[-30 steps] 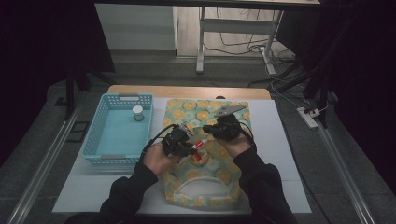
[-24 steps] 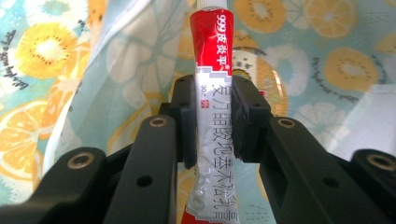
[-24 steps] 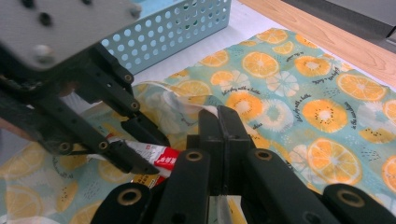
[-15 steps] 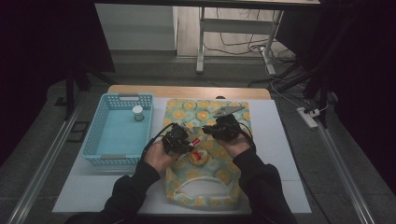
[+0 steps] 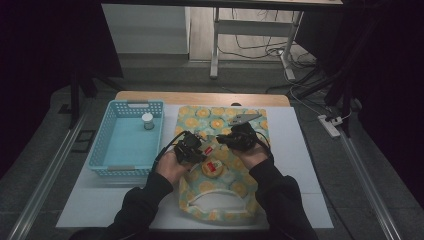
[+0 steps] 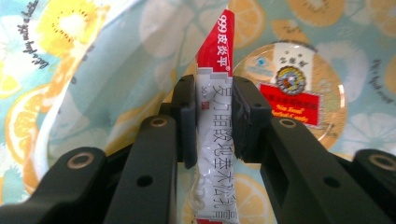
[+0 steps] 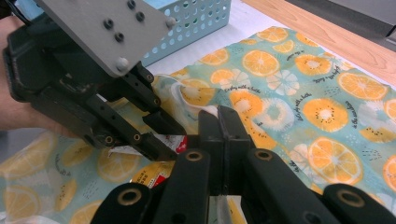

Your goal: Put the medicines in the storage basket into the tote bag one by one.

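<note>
Both grippers clamp: left gripper (image 6: 215, 126) on sachet (image 6: 216, 140), right gripper (image 7: 219, 122) on bag (image 7: 299, 93) edge; sachet may snag beside the tin (image 6: 289, 93).

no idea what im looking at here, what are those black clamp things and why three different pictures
A person sits at a table and holds a hand-operated two-jaw clamp, called a gripper, in each hand. The wide picture comes from a camera above the table; the other two come from small cameras riding on each gripper, looking along its black jaws.

On the white table lies a light blue fabric bag printed with orange slices, and beside it a pale blue plastic basket holding a small white-lidded jar. A round flat tin with a red label rests on the bag.

The left gripper is shut on a red and white sachet with printed characters, held upright between its pads. The right gripper has its jaws shut, apparently pinching the bag's fabric next to the left one, though the exact contact is hard to see.
</note>
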`<state>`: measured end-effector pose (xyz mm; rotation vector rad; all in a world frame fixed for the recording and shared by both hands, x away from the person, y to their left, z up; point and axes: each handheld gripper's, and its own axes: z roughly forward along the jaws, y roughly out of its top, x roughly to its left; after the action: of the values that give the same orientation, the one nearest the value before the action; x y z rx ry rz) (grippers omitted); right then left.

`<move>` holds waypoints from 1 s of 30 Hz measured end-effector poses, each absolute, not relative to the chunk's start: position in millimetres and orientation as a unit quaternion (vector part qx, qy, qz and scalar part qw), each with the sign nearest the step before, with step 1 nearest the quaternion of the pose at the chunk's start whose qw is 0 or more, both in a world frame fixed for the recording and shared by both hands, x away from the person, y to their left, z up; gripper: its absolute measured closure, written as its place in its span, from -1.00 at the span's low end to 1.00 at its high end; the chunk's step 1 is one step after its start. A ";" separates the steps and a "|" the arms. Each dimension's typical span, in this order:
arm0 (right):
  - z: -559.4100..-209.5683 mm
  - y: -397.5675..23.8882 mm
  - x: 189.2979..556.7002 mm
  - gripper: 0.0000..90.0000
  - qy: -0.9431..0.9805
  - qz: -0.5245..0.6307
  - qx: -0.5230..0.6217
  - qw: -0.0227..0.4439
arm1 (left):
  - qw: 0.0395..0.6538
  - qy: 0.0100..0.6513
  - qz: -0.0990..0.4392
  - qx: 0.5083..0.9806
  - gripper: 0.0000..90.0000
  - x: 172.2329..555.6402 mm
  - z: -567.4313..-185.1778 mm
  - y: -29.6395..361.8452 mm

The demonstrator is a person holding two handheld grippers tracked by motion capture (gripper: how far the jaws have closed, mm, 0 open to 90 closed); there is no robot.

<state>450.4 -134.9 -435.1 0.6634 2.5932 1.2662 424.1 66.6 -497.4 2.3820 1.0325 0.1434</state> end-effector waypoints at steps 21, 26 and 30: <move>-434.6 -136.6 451.2 1.00 0.871 0.428 0.224 0.091 | 0.311 0.357 0.036 0.880 0.20 414.8 -485.9 73.4; -435.4 -136.6 451.9 1.00 0.870 0.428 0.226 0.091 | 0.332 0.334 0.040 0.881 0.05 408.9 -479.8 77.6; -435.5 -136.4 451.9 1.00 0.870 0.428 0.225 0.092 | 0.342 0.317 0.052 0.883 -0.12 403.5 -472.0 79.5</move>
<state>451.9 -136.4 -435.5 0.6693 2.5846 1.2715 403.5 79.5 -472.0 2.2974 0.8239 0.1349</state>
